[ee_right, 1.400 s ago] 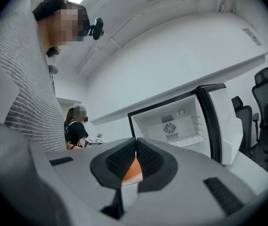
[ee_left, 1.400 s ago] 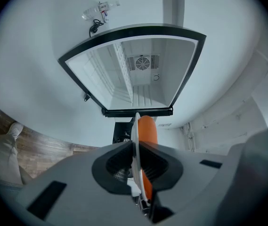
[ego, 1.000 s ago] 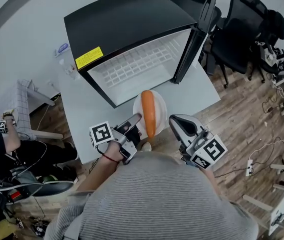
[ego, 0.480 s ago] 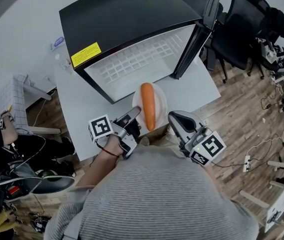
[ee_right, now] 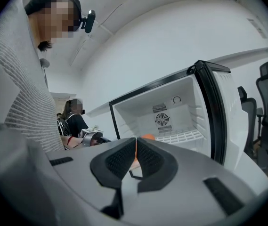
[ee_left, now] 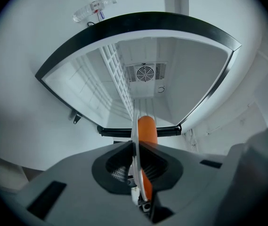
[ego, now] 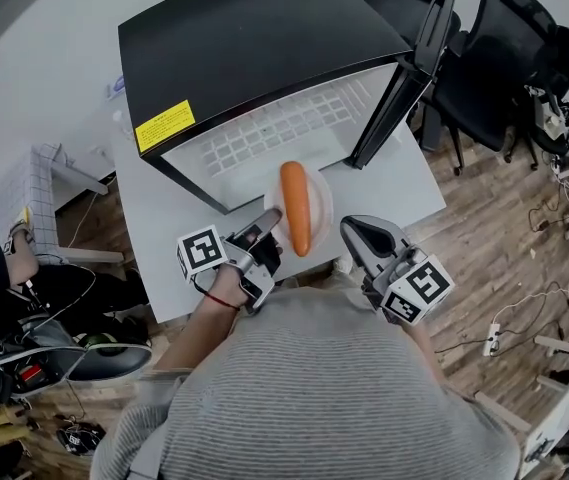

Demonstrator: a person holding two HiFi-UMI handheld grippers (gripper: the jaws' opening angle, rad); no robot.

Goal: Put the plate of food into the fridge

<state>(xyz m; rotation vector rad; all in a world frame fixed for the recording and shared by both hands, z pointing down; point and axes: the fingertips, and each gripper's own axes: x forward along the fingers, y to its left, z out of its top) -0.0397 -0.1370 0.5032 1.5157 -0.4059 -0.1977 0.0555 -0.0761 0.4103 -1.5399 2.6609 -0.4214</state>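
My left claw was clamped narrow on the rim of the plate, with the carrot lying along it just before the open fridge. My right claw hung shut and empty nearby. I judged it best to hold the plate level and slide it straight onto the wire shelf, clear of the door.

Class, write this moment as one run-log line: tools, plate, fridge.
left tool: shut on plate rim | plate: carries carrot, at front edge of open fridge | right tool: shut, empty

one plate; one carrot; one fridge
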